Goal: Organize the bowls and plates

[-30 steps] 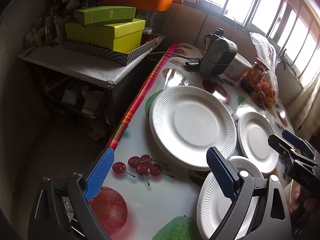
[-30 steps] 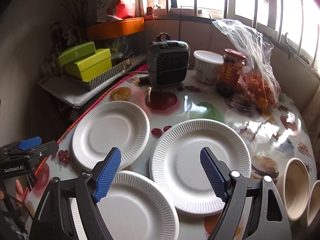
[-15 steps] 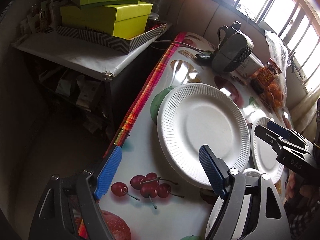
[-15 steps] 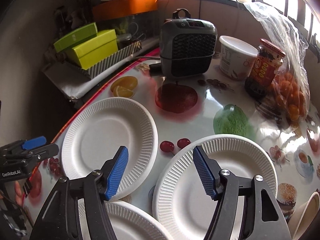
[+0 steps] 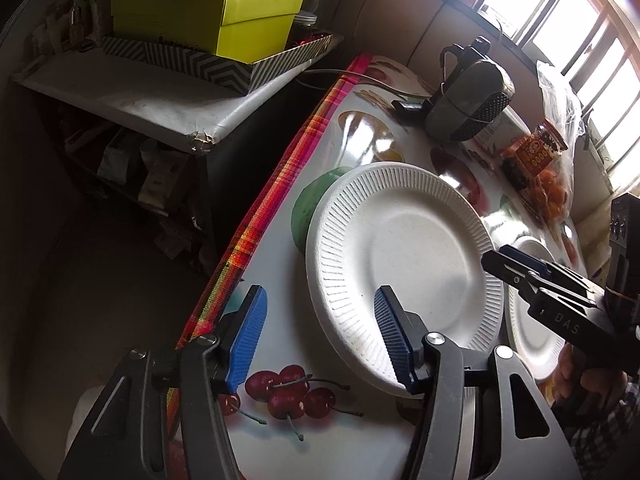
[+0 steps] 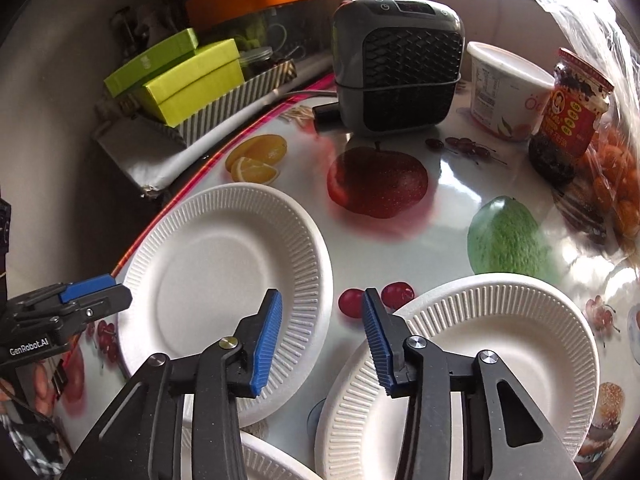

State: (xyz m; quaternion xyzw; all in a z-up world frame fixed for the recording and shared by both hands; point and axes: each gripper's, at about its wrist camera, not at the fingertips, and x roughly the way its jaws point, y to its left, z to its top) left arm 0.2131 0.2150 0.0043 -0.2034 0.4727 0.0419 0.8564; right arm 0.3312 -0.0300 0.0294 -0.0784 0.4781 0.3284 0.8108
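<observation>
Both hand-held grippers open, left hand-held gripper (image 5: 320,340) and right hand-held gripper (image 6: 320,336) flanking paper plate (image 6: 224,280), likely light, flimsy; pinch ribbed rim at 5 o'clock.

the third plate (image 6: 256,460) is cut off by the bottom edge behind the right gripper's fingers (image 6: 267,336); the bag (image 6: 616,184) of oranges runs off the right edge.
</observation>
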